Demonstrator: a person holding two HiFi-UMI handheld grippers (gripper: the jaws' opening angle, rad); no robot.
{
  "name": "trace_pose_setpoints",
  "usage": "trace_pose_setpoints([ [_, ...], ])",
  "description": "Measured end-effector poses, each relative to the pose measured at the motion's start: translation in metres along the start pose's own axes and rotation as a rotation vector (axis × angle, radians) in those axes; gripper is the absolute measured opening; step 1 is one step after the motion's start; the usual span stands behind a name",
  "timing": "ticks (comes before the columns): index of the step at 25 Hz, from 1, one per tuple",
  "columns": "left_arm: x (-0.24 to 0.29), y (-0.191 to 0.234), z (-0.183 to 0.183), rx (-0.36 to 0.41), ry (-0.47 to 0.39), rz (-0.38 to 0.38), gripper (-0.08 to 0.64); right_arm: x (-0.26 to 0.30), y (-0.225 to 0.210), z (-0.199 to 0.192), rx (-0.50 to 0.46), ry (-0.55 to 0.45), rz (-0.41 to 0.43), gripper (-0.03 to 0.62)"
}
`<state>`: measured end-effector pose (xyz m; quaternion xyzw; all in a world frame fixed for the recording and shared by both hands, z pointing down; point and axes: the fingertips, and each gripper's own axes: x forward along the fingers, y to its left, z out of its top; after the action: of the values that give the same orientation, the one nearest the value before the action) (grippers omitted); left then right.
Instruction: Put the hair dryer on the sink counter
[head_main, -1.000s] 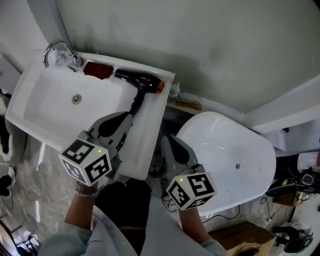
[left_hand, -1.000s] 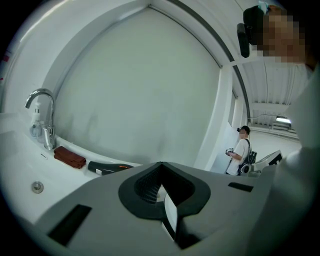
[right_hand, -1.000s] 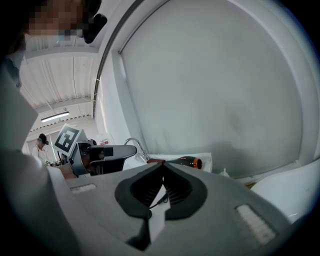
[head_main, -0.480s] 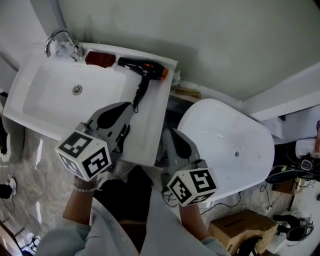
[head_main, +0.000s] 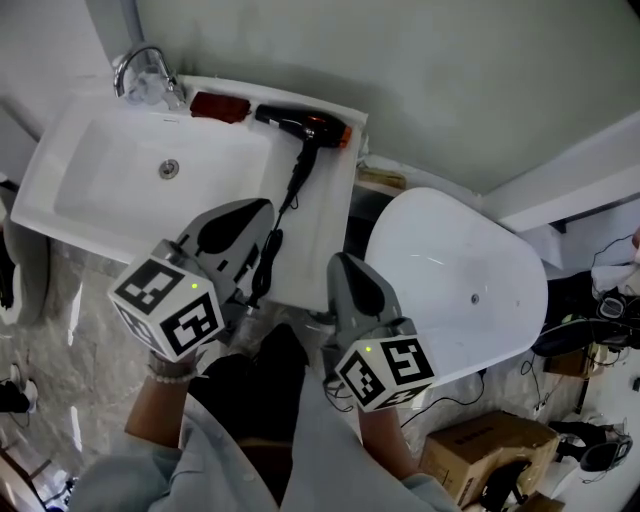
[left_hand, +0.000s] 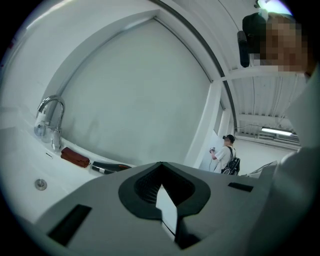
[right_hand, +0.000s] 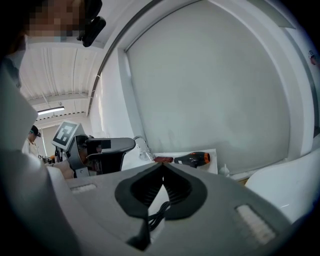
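Two grippers hover at the front right corner of the sink (head_main: 325, 225), and neither holds anything. The left gripper (head_main: 258, 212) hangs over the sink's right ledge with its jaws pressed together at the tips; in the left gripper view (left_hand: 161, 165) only pale sink surface shows through the gap behind them. The right gripper (head_main: 342, 265) sits just off the sink's right edge. Its jaws are likewise closed tip to tip (right_hand: 162, 166) with nothing pinched between them.

The hair dryer (head_main: 305, 127) lies on its side on the sink's back rim, at the right rear corner. Its black body runs along the rim and its orange end points off the sink's right side. It is well apart from both grippers, straight beyond the tips of the left one and farther toward the sink's back wall. It also shows from the left gripper (left_hand: 106, 168) and from the right gripper (right_hand: 192, 159).

Its black cord (head_main: 285, 205) trails along the sink's right ledge toward the front and bunches just beside the left gripper's jaws, though no jaw grips it. A red object (head_main: 220, 106) rests on the back rim between the hair dryer and the faucet (head_main: 142, 68).
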<state>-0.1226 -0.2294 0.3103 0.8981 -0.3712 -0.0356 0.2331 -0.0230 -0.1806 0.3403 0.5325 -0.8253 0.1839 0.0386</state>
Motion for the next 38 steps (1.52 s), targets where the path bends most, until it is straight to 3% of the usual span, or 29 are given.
trace_pose_setpoints([
  [19,-0.096,-0.021,-0.011,0.02,0.013,-0.074,0.005,-0.06,0.086,-0.029,-0.013,-0.047,-0.095,-0.003],
  [38,-0.076,-0.048,-0.017,0.01,0.007,-0.06,0.005,-0.077,0.059,-0.007,-0.04,-0.062,-0.074,-0.003],
])
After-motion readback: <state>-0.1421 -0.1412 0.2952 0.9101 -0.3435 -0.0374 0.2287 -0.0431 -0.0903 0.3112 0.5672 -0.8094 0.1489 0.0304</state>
